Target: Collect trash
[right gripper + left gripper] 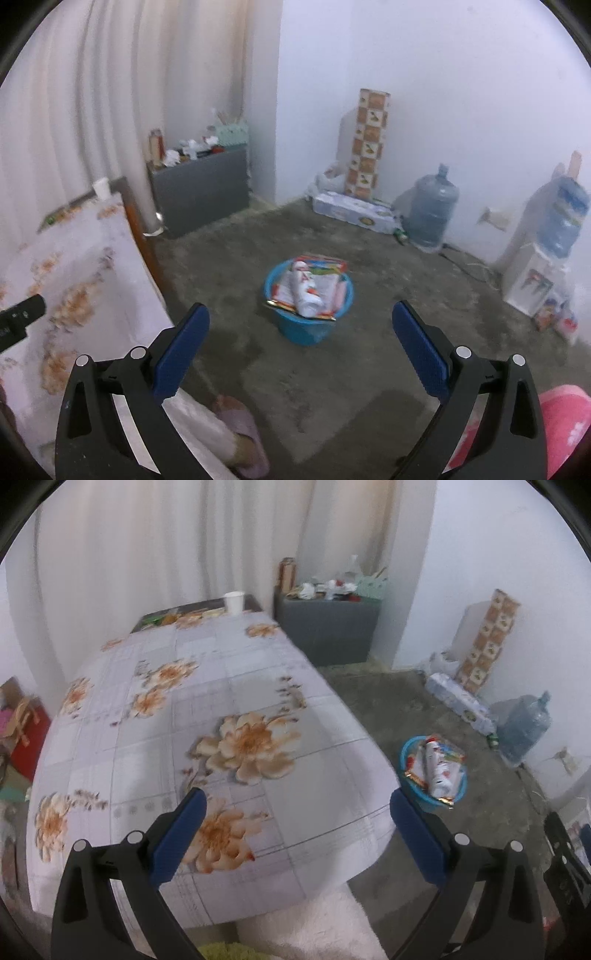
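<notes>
A blue plastic basket (306, 328) stands on the concrete floor, filled with wrappers and a white crumpled bottle (304, 291). The same basket (424, 795) shows at the right of the left wrist view, beside the table. My right gripper (299, 325) hangs open in the air in front of the basket, with nothing between its blue pads. My left gripper (295, 814) is open above the near end of the table with the flowered cloth (192, 716), also holding nothing. A white paper cup (234, 602) stands at the table's far end.
A grey cabinet (201, 192) with clutter on top stands in the corner. Along the right wall are a patterned box (369, 144), a flat carton (354, 214), a water jug (430, 206) and a dispenser (535, 273). A foot in a slipper (240, 435) is near the table edge.
</notes>
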Demonstrator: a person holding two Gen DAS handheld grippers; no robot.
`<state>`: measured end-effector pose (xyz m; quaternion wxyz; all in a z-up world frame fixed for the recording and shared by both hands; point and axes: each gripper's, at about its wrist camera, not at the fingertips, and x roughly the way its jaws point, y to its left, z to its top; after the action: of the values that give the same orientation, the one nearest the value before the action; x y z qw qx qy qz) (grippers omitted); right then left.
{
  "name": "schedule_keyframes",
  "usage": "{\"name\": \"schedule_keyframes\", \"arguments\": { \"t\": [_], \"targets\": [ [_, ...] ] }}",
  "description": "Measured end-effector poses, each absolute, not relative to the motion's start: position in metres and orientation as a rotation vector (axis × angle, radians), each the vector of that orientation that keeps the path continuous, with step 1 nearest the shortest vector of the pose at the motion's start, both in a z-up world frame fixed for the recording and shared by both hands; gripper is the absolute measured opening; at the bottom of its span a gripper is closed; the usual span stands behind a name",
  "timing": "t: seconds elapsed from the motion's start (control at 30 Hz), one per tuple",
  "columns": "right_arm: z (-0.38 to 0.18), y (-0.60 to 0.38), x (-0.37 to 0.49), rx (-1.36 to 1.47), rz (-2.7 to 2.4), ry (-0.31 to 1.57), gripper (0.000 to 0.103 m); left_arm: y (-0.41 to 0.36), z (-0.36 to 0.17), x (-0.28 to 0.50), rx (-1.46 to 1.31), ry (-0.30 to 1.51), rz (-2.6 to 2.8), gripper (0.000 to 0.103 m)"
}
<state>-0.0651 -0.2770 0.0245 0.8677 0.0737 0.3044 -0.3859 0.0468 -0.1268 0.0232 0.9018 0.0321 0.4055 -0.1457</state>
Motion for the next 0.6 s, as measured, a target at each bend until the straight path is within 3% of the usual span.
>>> {"name": "schedule_keyframes", "arguments": {
  "t": [0.6],
  "targets": [
    [0.012,-0.272,-0.059,0.128,-0.849,0.685,0.095,-0.131,0.008,0.047,0.094,0.89,-0.214,0.098]
  ]
}}
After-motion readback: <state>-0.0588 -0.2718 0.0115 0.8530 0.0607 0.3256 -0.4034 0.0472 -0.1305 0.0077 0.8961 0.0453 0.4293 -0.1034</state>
